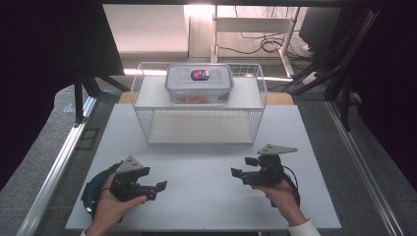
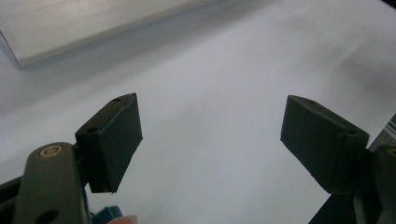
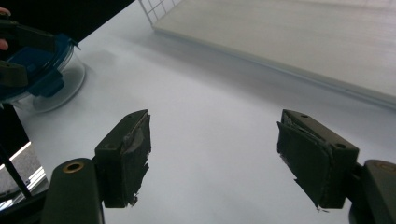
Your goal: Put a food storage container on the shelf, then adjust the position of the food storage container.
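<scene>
My left gripper (image 1: 158, 190) hangs low over the white table's (image 1: 206, 196) front left, jaws pointing right. In its own view the left gripper (image 2: 210, 135) stands open with bare tabletop between the pads. My right gripper (image 1: 240, 167) is at the front right, jaws pointing left toward the other. Seen from its own camera, the right gripper (image 3: 215, 149) is open too, nothing between its worn pads. A round clear container with a blue lid (image 1: 92, 189) sits under my left hand; the round container (image 3: 46, 79) also shows off to the left in the right gripper view.
A white wire rack (image 1: 142, 113) with two shelves stands at the table's far middle. On its top shelf sits a rectangular clear box with a blue-rimmed lid (image 1: 199, 83). The rack's base board (image 3: 289, 37) lies ahead of the right gripper. Table edges run close behind both hands.
</scene>
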Motion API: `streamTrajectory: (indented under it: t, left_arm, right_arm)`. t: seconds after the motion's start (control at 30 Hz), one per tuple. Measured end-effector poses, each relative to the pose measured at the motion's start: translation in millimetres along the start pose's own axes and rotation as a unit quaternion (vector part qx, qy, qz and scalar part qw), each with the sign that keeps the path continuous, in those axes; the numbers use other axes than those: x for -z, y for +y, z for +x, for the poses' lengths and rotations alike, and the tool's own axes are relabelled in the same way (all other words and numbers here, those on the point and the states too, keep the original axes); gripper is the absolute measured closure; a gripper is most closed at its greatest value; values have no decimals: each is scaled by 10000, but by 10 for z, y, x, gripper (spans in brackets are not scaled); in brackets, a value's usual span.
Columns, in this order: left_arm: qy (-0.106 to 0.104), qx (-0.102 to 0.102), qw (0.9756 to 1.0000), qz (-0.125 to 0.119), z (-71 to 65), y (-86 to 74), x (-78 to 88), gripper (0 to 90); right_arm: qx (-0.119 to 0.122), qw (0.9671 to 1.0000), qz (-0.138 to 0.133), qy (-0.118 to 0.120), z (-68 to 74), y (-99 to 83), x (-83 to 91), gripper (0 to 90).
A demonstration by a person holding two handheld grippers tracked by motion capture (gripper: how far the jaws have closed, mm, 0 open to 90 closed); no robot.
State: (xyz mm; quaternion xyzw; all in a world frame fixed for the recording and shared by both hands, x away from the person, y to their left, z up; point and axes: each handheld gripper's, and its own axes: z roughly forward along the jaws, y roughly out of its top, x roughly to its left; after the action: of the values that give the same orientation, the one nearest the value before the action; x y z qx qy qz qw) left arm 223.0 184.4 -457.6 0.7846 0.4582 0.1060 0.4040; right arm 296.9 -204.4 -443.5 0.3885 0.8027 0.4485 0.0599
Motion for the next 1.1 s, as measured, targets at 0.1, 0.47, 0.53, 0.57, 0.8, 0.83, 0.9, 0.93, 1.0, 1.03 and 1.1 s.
streamTrajectory:
  t: [0.1,0.47,0.53,0.57,0.8,0.83,0.9,0.93,1.0,1.03,1.1]
  left_arm:
    - [-25,-45,10000,37,-38,-23,-3,200]
    - [17,-100,9999,-90,-56,34,85,199]
    - [35,-103,9999,-89,-47,35,93,199]
    - [56,-100,9999,-79,-37,32,103,200]
    - [194,126,9996,-137,59,18,341,213]
    - [245,158,9994,-161,75,11,382,217]
    - [330,206,9991,-164,113,-9,458,227]
    - [355,249,9989,-166,134,-24,493,231]
    - [396,310,9986,-180,183,-59,559,246]
    - [420,337,9984,-171,209,-78,587,255]
    - [511,375,9979,-137,262,-112,634,277]
  right_arm:
    - [16,10000,38,15,23,-41,-4,256]
    - [32,10000,25,-1,36,-76,35,256]
    - [-13,10000,34,-11,24,-84,38,256]
    - [-21,10000,26,-18,13,-87,35,256]
    - [-41,10000,56,0,12,-83,3,256]
    - [-49,10000,57,10,15,-87,1,256]
    - [-54,10000,45,11,9,-91,7,256]
    - [-86,10000,41,25,8,-93,9,256]
    - [-83,9999,55,8,0,-101,12,256]
    - [-102,9999,52,21,-4,-107,10,256]
    - [-94,9999,69,10,-13,-111,11,256]
